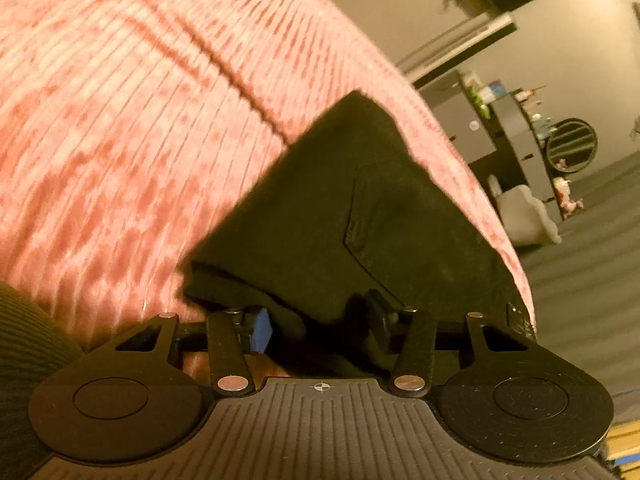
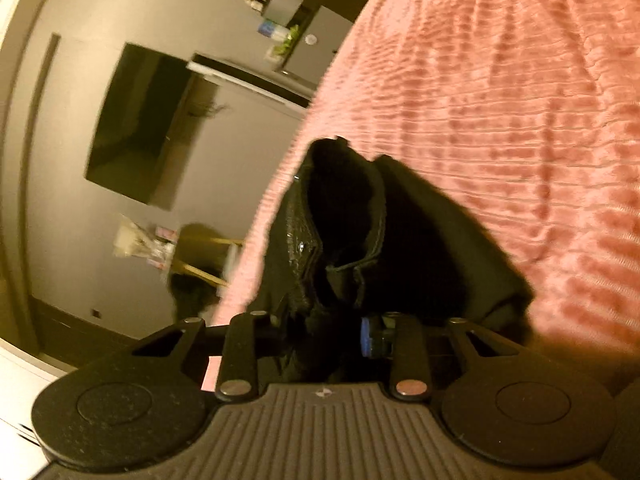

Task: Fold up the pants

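Pink ribbed bedspread (image 1: 120, 120) carries the black pants (image 1: 340, 220) near its edge; your left gripper (image 1: 320, 322) and right gripper (image 2: 324, 334) each pinch them, so uneven pulling could undo the fold.

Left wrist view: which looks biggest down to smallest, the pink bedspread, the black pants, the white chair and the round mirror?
1. Pink bedspread
2. Black pants, though they sit close to the camera
3. White chair
4. Round mirror; it is farther off, so its true size is unsure.
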Action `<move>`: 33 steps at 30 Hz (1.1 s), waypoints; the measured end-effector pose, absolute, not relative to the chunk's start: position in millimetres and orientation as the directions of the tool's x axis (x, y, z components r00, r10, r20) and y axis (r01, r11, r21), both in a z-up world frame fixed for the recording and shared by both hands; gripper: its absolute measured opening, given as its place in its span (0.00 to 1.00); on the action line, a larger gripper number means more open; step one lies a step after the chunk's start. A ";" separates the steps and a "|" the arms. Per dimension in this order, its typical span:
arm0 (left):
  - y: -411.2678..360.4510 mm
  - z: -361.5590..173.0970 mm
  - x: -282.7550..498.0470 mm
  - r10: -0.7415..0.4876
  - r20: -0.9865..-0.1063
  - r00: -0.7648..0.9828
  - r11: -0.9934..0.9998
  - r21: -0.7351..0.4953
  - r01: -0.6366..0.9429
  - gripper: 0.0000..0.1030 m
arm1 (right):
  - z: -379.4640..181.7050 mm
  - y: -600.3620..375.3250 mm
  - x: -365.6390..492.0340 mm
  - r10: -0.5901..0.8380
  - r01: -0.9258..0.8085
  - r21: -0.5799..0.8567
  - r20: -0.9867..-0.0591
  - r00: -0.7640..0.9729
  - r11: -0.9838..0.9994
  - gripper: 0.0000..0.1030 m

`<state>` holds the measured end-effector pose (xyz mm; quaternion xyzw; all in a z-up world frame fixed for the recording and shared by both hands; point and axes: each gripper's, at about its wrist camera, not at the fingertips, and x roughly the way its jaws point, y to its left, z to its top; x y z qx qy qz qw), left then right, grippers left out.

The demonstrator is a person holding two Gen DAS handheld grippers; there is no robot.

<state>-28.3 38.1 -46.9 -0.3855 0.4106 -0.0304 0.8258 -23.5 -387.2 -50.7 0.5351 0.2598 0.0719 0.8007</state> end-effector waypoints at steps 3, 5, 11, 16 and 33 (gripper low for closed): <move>37.1 -40.3 -32.3 -0.358 -0.649 0.671 0.721 -0.649 -0.243 0.51 | -59.0 -396.6 -24.5 0.426 0.176 0.907 -0.341 0.838 0.382 0.28; 35.5 -40.8 -30.9 -0.363 -0.662 0.656 0.727 -0.641 -0.245 0.51 | -66.1 -393.6 -19.6 0.387 0.245 0.826 -0.473 0.792 0.508 0.30; 28.2 -33.8 -29.9 -0.377 -0.697 0.610 0.753 -0.614 -0.237 0.70 | -79.0 -393.4 -9.1 0.369 0.324 0.778 -0.562 0.740 0.538 0.33; 29.5 -16.9 -37.6 -0.391 -0.696 0.603 0.773 -0.604 -0.196 0.79 | -76.6 -385.2 -0.5 0.341 0.323 0.745 -0.586 0.735 0.584 0.33; 33.8 -12.1 -45.0 -0.453 -0.698 0.554 0.771 -0.619 -0.149 0.94 | -76.2 -383.2 2.2 0.315 0.359 0.708 -0.630 0.709 0.608 0.33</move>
